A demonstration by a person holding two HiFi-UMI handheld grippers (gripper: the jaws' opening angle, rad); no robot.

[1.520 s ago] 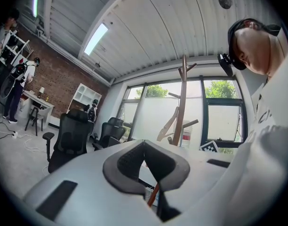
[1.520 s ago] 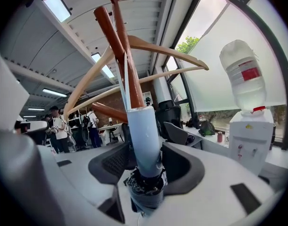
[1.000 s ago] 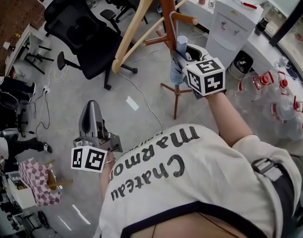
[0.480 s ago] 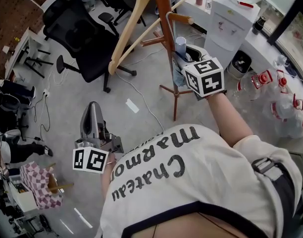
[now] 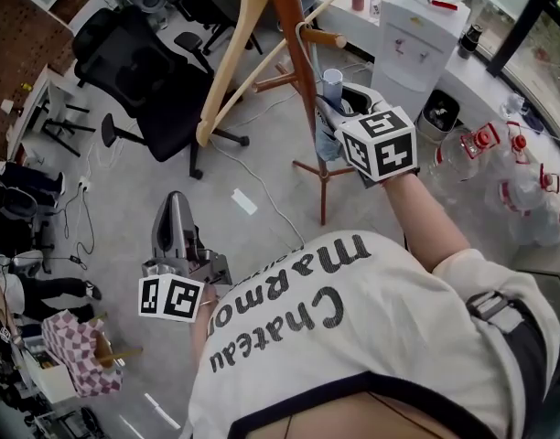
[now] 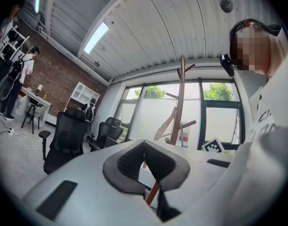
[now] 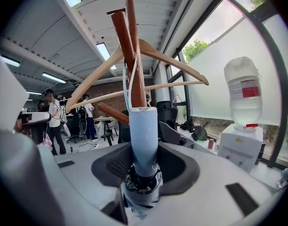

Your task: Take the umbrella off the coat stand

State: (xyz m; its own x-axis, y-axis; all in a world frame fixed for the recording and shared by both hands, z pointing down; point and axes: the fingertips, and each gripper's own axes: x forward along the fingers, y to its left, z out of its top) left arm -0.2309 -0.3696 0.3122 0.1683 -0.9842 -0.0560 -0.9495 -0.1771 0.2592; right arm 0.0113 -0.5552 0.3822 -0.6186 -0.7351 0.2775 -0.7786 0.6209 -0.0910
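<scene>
A folded umbrella with a pale blue handle (image 5: pixel 332 82) (image 7: pixel 143 135) stands upright between the jaws of my right gripper (image 5: pixel 338 108) (image 7: pixel 144 161), which is shut on it just below the handle. Its white strap (image 7: pixel 129 86) runs up to a peg (image 7: pixel 121 25) of the wooden coat stand (image 5: pixel 294 44) (image 7: pixel 137 65), right beside the gripper. My left gripper (image 5: pixel 174 225) (image 6: pixel 144 144) hangs low at the left, far from the stand. It is shut, with nothing in it.
Wooden hangers (image 5: pixel 227 71) (image 7: pixel 174 62) hang on the stand. A black office chair (image 5: pixel 143 71) stands to its left, a water dispenser (image 5: pixel 413 26) (image 7: pixel 242 102) to its right. Water bottles (image 5: pixel 500 167) lie at the right, and a checkered bag (image 5: pixel 74 355) sits at the lower left.
Both grippers have stayed where they were, the right one still shut on the umbrella. Only the head view has drifted slightly.
</scene>
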